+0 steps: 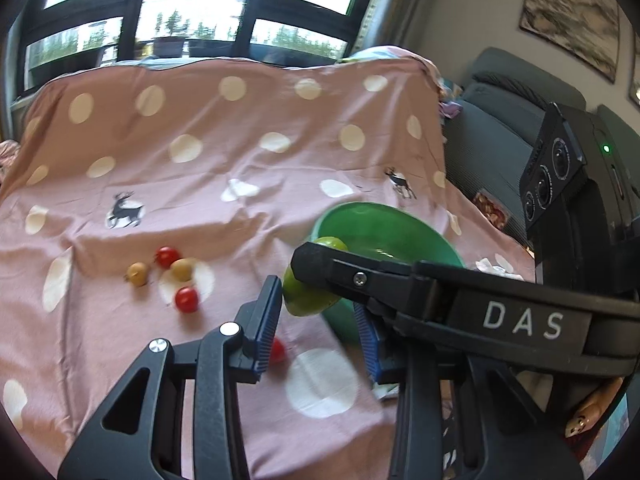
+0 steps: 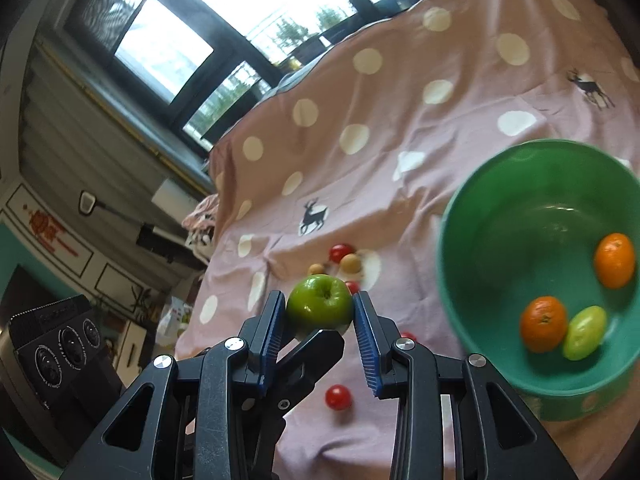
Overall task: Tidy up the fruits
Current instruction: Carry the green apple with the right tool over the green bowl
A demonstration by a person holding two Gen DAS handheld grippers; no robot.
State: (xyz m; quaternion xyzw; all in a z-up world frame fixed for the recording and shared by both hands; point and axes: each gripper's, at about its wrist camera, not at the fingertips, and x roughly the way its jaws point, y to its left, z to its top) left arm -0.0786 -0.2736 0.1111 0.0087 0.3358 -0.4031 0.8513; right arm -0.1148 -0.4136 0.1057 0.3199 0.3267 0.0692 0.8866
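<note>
Pink dotted cloth [image 1: 248,184] spread below dark-framed windows [image 1: 224,12]

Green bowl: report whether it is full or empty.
Neither: the green bowl is partly filled. The right wrist view shows two oranges and one yellow-green fruit in it, with most of the bottom bare.

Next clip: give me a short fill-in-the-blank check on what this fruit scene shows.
1. The right claw is shut on a green ____.
2. The green bowl holds two ____ and one yellow-green fruit.
3. The small red tomatoes lie on the pink spotted ____, outside the bowl.
Missing words: apple; oranges; cloth.
</note>
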